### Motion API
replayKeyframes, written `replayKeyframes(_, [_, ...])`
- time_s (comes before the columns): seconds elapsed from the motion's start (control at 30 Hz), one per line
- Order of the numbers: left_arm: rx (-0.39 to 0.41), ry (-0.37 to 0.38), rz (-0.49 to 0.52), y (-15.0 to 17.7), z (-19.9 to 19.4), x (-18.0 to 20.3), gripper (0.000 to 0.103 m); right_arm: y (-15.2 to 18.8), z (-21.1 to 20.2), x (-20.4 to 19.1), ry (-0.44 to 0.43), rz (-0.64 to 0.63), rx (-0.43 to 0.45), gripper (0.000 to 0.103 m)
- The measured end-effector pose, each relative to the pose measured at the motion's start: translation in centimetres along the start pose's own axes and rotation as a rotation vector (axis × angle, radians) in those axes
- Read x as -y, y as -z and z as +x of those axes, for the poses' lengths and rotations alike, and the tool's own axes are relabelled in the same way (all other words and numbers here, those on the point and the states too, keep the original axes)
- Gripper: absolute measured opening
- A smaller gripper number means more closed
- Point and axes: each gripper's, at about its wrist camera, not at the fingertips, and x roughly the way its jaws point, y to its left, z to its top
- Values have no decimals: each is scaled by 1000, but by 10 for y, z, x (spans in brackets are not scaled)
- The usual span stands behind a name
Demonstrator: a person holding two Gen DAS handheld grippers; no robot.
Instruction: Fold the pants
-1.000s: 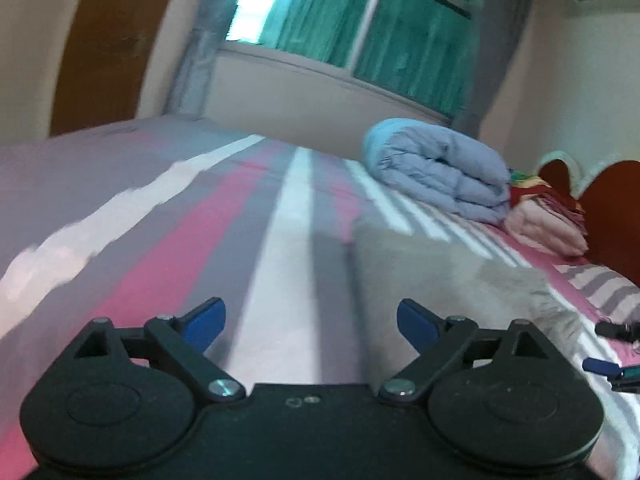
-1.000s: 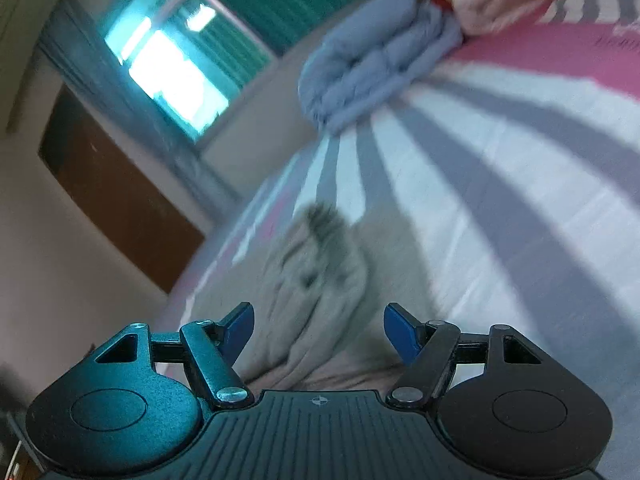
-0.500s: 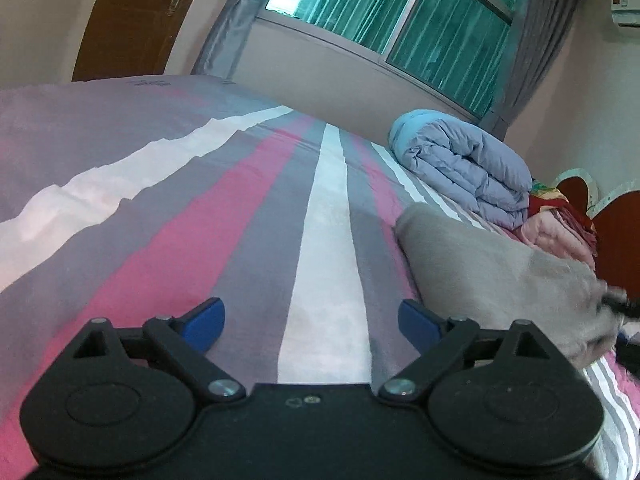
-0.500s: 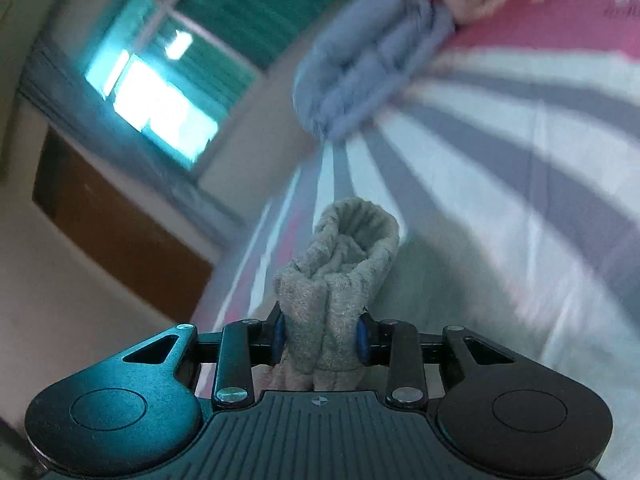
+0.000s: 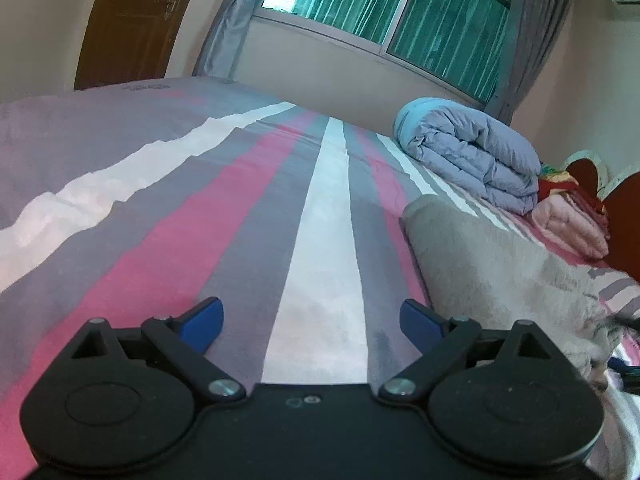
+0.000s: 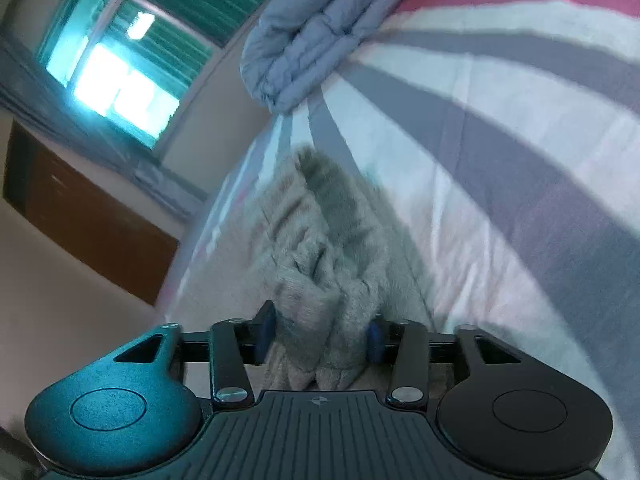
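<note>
Grey fleecy pants (image 5: 500, 264) lie folded along the striped bed sheet (image 5: 200, 220), to the right of my left gripper (image 5: 312, 320). That gripper is open wide above the sheet with nothing between its fingers. In the right wrist view a bunched end of the pants (image 6: 320, 240) fills the gap of my right gripper (image 6: 320, 332). Its jaws are opening, and the cloth sags loose and blurred between the blue pads (image 6: 266, 332).
A rolled blue duvet (image 5: 472, 156) lies at the far side of the bed, with folded pink bedding (image 5: 568, 220) and a dark red headboard (image 5: 624, 220) to its right. A brown door (image 5: 132, 20) and a curtained window (image 5: 400, 12) stand beyond the bed.
The right gripper closed on a bunch of the pants and lifted it, then its jaws widened and the cloth dropped lower. The left view tipped slightly; the pants' near end now lies flatter.
</note>
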Motion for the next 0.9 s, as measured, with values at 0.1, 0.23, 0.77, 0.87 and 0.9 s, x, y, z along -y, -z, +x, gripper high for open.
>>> replayKeyframes(0.1, [16, -26, 43, 5, -5, 9, 88, 7, -42, -8, 49, -70, 139, 84])
replayKeyframes(0.23, [24, -1, 155, 17, -18, 37, 89, 33, -81, -10, 157, -200, 227, 84])
replayKeyframes(0.77, [-45, 8, 283, 37, 3, 76, 82, 53, -88, -24, 156, -255, 224, 84])
replayKeyframes(0.87, [-47, -15, 271, 37, -1, 70, 81, 52, -86, -22, 175, -258, 215, 84])
replayKeyframes(0.9, [-48, -15, 281, 38, -4, 69, 81, 52, -84, -22, 180, -259, 210, 84])
